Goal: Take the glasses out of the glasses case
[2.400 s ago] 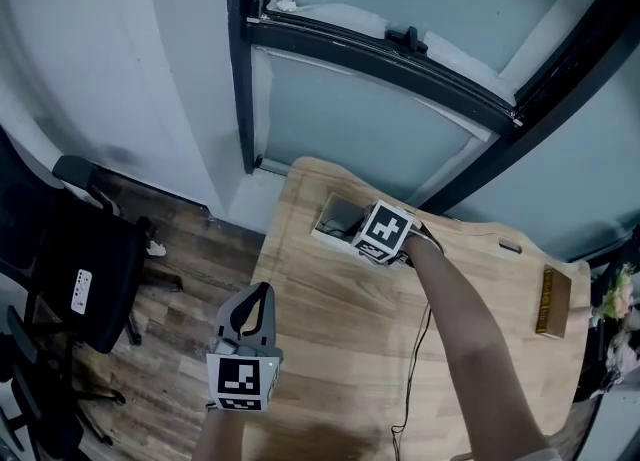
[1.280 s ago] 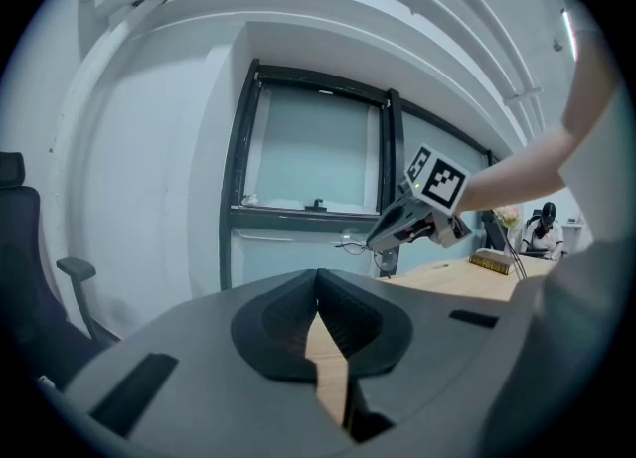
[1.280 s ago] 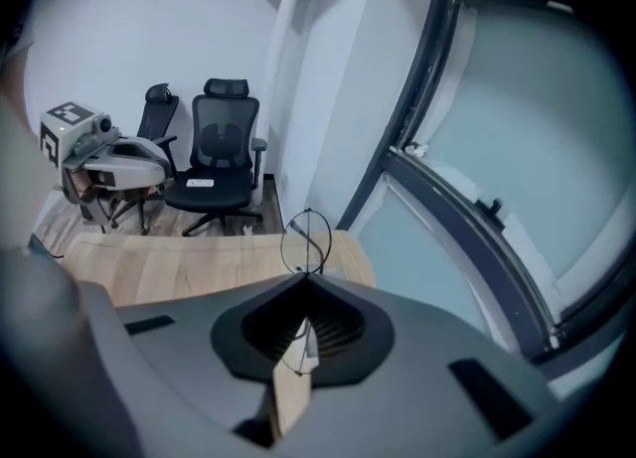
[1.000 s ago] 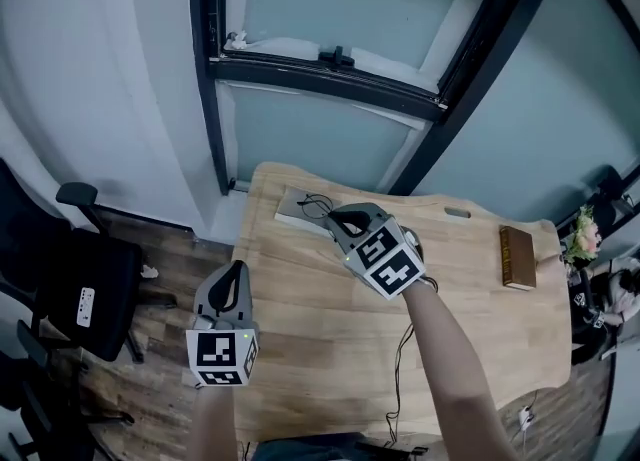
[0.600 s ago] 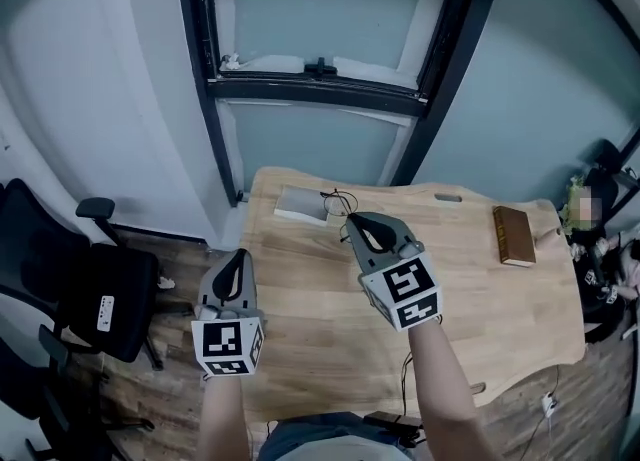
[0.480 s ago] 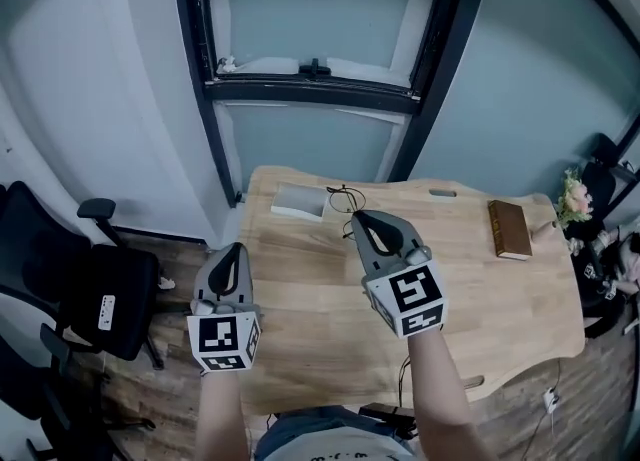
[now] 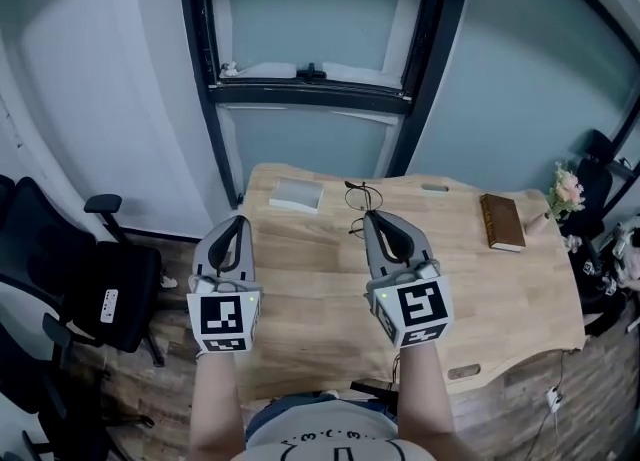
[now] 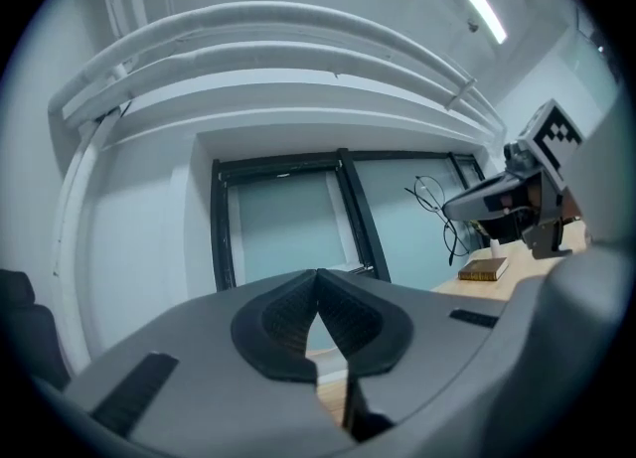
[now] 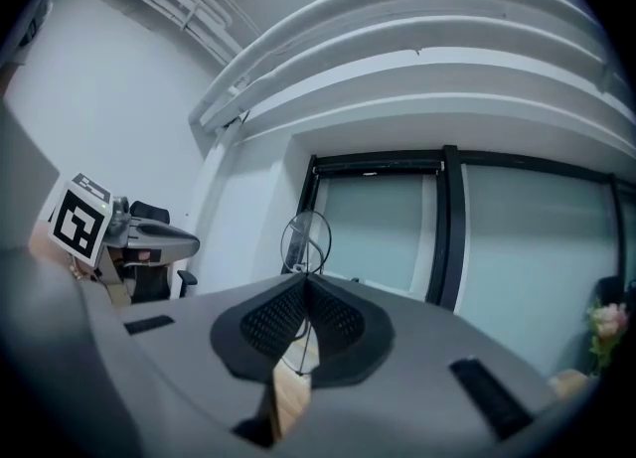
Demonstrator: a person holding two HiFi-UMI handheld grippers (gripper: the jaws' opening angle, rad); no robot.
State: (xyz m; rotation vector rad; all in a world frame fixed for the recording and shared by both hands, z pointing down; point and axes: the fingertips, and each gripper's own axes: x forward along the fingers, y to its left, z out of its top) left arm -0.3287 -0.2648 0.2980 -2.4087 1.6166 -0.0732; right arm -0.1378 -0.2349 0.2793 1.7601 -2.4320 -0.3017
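Right tongs (image 7: 372, 219) are pinched shut on the thin black wire-framed round glasses (image 7: 361, 195), lifted above the pale wooden bench (image 7: 320, 289). Left tongs (image 7: 238, 223) are closed and empty. The glasses look light, springy and fragile to me, so I'd hold the frame, never the lenses. The flat grey glasses case (image 7: 296, 194) lies beyond, and the brown book (image 7: 500, 221) is well apart.

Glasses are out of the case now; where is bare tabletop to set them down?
Widest bare wood: between the right gripper, shut on the glasses, and the book. A second bare strip lies between it and the left gripper, nearer than the glasses case. Tightest by the flowers at the table's right end.
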